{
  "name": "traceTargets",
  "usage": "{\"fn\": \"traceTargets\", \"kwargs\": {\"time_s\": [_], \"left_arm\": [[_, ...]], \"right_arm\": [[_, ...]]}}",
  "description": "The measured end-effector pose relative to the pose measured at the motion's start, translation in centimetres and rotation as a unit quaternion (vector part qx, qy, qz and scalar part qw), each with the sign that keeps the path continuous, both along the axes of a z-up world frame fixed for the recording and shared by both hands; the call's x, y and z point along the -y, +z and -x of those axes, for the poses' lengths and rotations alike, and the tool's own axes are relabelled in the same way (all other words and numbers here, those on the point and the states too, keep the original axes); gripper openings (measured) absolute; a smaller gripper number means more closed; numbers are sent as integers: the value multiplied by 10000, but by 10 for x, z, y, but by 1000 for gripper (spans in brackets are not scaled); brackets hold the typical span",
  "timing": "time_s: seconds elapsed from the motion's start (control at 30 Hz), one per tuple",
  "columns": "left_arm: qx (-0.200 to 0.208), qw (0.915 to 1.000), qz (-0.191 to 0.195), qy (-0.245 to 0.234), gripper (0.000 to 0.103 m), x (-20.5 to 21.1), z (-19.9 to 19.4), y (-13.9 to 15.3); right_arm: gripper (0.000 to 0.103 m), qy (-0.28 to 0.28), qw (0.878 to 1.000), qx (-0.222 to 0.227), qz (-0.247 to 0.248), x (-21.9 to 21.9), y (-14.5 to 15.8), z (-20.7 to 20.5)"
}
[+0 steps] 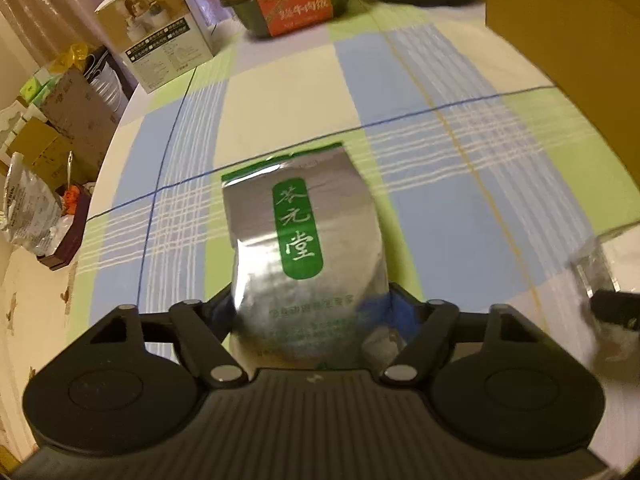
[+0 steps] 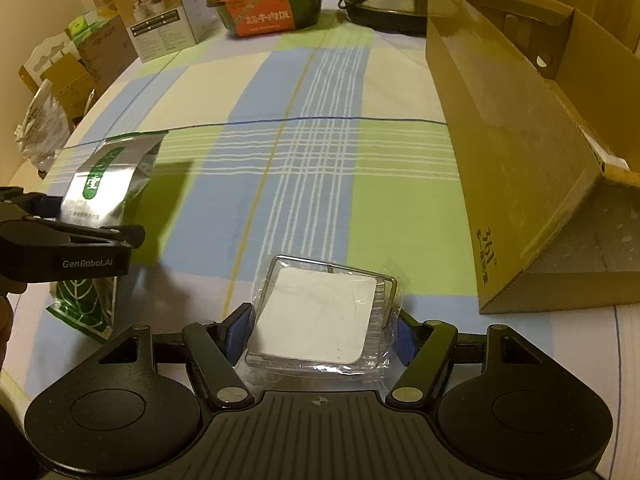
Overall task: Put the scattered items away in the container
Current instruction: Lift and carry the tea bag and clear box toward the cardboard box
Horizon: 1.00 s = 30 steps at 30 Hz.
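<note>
Left wrist view first: the left gripper (image 1: 312, 312) has its jaws clamped on the lower part of a silver foil pouch (image 1: 306, 240) with a green label, dead centre of the frame. The pouch sticks out forward over the checked tablecloth (image 1: 280, 92), and it looks lifted clear of it, which makes sense if it's being carried rather than dragged. The cardboard box (image 1: 560, 40) fills the upper right corner, so I'd guess that's the container it's headed for. At the right edge there's a blurry bit of clear plastic, probably the other gripper's load. Product boxes sit along the top of the frame, well apart from all this.

Right wrist view: the right gripper (image 2: 320, 336) has closed its blue pads (image 2: 238, 332) on either side of a clear plastic pack (image 2: 320, 316) holding a white square thing, lower centre. I can't tell whether the pack is off the cloth yet or just resting on it. The open cardboard box takes up the right side, tipped so its mouth faces the table, handy for sliding stuff in. Over at the left edge you see the left gripper from the side with its pouch, and a second green-leaf pouch (image 2: 86, 312) lies below it, not yet tidied.
</note>
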State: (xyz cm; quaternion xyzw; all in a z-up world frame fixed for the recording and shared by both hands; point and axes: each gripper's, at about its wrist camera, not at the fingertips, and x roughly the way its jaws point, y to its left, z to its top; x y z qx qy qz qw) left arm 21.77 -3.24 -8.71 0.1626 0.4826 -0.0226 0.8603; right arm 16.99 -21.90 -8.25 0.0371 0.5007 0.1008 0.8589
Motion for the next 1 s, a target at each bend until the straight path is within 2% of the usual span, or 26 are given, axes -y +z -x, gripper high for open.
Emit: {"fn": "traceTargets", "kwargs": {"time_s": [0.17, 0.27, 0.4, 0.43, 0.57, 0.8, 0.9, 1.0], "left_arm": [[-82, 9997, 191, -162, 47, -12, 4, 8], [-175, 9986, 370, -341, 44, -15, 11, 16], [-304, 9929, 935, -665, 44, -20, 22, 24], [-313, 9920, 972, -744, 44, -19, 25, 24], [-347, 9931, 743, -833, 48, -15, 31, 17], [-318, 9944, 652, -766, 55, -13, 35, 13], [-238, 9948, 597, -787, 59, -9, 36, 16], [-188, 9951, 533, -808, 60, -6, 35, 19]], "right_arm": [[72, 14, 10000, -22, -70, 0, -1, 1], [72, 47, 9999, -5, -105, -1, 1, 1], [72, 115, 9999, -3, -97, -5, 3, 4], [72, 142, 9999, -4, -83, -6, 3, 4], [72, 254, 9997, 4, 32, -10, -1, 7], [73, 381, 9989, 135, 235, -12, -6, 12], [83, 297, 9990, 155, 283, -13, -7, 12], [83, 221, 9993, 156, 266, -12, -7, 12]]}}
